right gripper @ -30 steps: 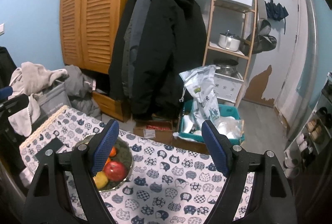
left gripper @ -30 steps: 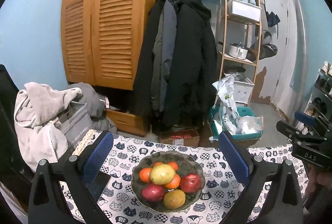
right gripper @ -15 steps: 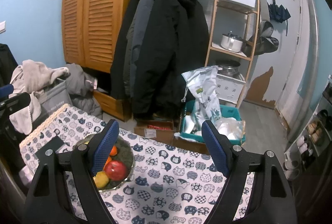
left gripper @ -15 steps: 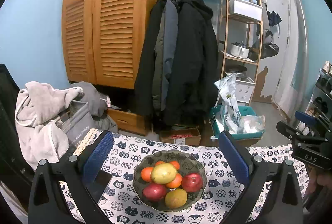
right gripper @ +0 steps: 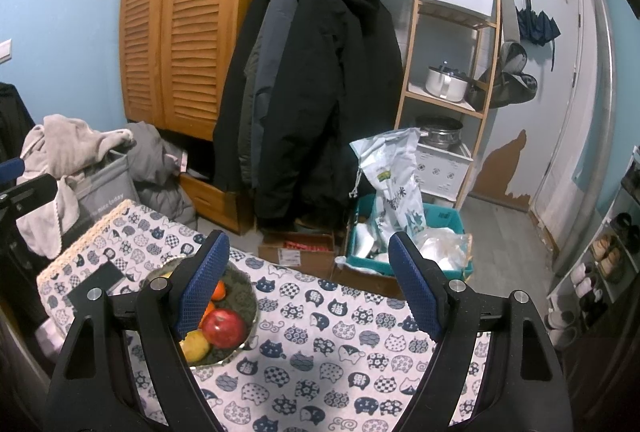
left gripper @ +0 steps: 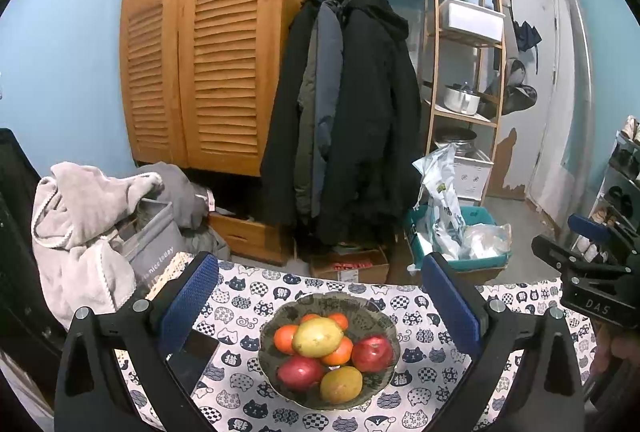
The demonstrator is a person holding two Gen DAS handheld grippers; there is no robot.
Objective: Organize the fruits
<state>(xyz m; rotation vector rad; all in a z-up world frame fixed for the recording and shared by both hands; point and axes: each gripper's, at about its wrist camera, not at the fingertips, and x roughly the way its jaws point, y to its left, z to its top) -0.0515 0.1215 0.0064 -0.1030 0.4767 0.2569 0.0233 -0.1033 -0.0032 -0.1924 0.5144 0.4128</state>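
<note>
1. Your left gripper [left gripper: 318, 306] hangs above the patterned tablecloth [left gripper: 420, 348] with its blue pads spread wide and nothing between them. The dark bowl [left gripper: 384, 316] sits framed between the two pads, lower in the view.

2. Your right gripper [right gripper: 308, 284] is also spread wide and empty. It points past the bowl [right gripper: 244, 296], which lies behind its left pad, toward the bare right stretch of cloth.

3. All the fruit you can see is heaped in the bowl: a yellow-green fruit [left gripper: 318, 337] on top, small oranges [left gripper: 286, 339] around it, two red apples [left gripper: 372, 353] and a second yellowish fruit [left gripper: 341, 385] at the near rim. No fruit lies loose on the cloth in either view.

4. Over the last second, very little has changed. Both cameras have risen or tilted up slightly, so the wardrobe and coats sit a touch lower in the frame. The fruit has not shifted, and neither set of pads has narrowed.

5. A dark flat phone-like object [left gripper: 192, 360] lies on the cloth just left of the bowl, partly behind your left pad.

6. For the task, this scene fits two readings: fruit already gathered into the bowl, or a full bowl waiting to be sorted out onto the cloth. The pictures do not settle which.
</note>
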